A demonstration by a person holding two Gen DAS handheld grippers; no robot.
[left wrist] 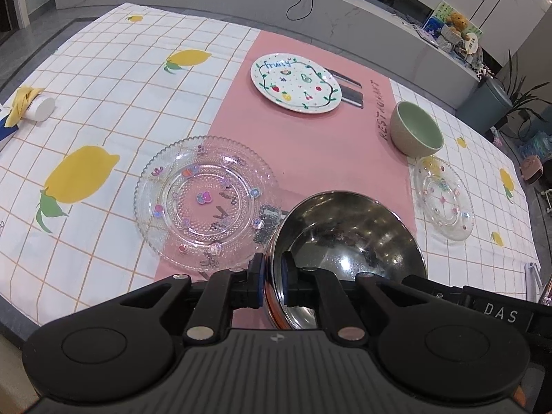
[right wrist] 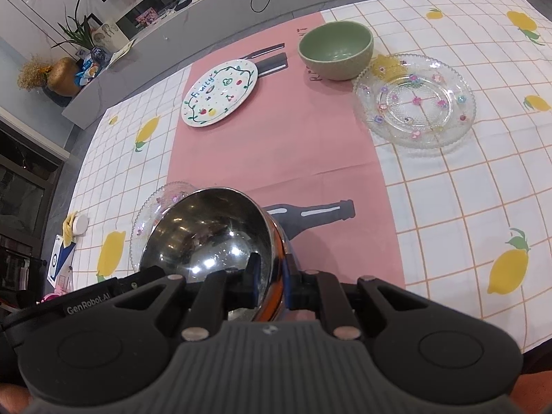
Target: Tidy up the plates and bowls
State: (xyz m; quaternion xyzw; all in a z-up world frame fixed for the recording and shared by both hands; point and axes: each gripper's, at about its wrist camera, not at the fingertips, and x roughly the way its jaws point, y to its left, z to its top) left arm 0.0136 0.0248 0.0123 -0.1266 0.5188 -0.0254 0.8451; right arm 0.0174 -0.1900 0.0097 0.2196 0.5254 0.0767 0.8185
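Note:
Both grippers hold one steel bowl (left wrist: 345, 238), also in the right wrist view (right wrist: 210, 234), lifted over the pink mat. My left gripper (left wrist: 272, 272) is shut on its left rim; my right gripper (right wrist: 272, 276) is shut on its right rim. A large clear glass plate (left wrist: 203, 200) lies to the left of the bowl, partly hidden behind it in the right wrist view (right wrist: 155, 203). A white fruit-pattern plate (left wrist: 295, 82) (right wrist: 220, 91) lies farther back. A green bowl (left wrist: 415, 127) (right wrist: 336, 48) stands beside a second glass plate (left wrist: 443, 198) (right wrist: 415, 100).
A pink mat (left wrist: 310, 145) lies over a lemon-print tablecloth (left wrist: 103, 103). A white roll with a yellow cloth (left wrist: 31, 105) sits at the far left. A grey counter (left wrist: 345, 10) with cables runs behind the table.

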